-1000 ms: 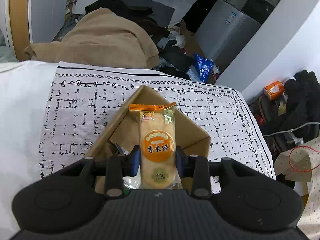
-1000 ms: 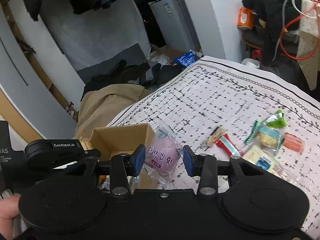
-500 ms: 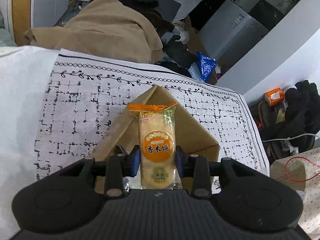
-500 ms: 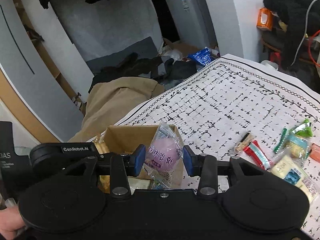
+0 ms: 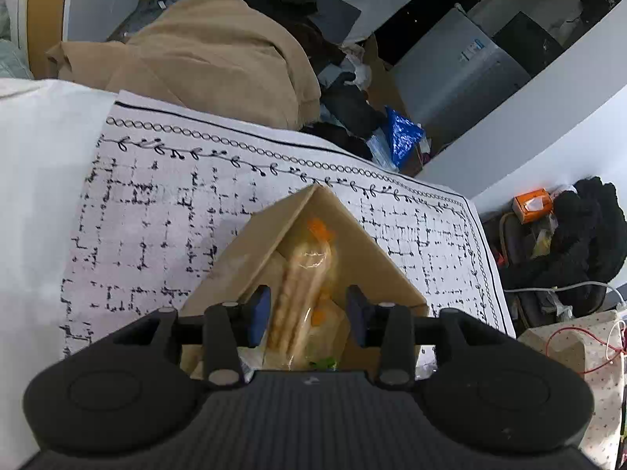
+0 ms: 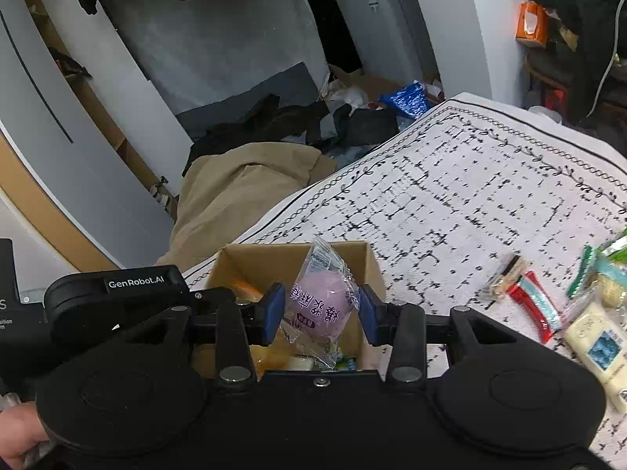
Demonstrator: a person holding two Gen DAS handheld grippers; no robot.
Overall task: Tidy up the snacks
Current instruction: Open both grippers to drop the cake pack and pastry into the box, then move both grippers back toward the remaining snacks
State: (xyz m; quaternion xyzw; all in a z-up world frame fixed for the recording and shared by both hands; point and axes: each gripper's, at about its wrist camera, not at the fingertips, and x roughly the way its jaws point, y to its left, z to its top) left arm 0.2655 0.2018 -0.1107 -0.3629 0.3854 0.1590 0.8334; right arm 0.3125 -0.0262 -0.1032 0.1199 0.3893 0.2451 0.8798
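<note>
A brown cardboard box (image 5: 364,246) stands on the patterned cloth; it also shows in the right wrist view (image 6: 258,260). My left gripper (image 5: 307,309) is open above the box. The orange rice cracker packet (image 5: 303,293) lies blurred inside the box between the parted fingers, free of the pads. My right gripper (image 6: 319,313) hangs over the box with a purple snack packet (image 6: 321,305) between its blue pads. Small gaps show on both sides of the packet, so I cannot tell if it is held. The left gripper body (image 6: 117,297) shows beside the box.
Several loose snack packets (image 6: 548,305) lie on the cloth at the right. A tan blanket (image 5: 211,62) and dark clothes lie beyond the cloth's far edge. A grey appliance (image 5: 458,74) and an orange box (image 5: 533,203) stand on the floor side.
My left gripper opened and the rice cracker packet dropped into the box. My right gripper moved left with the purple packet, over the box; its fingers look slightly wider.
</note>
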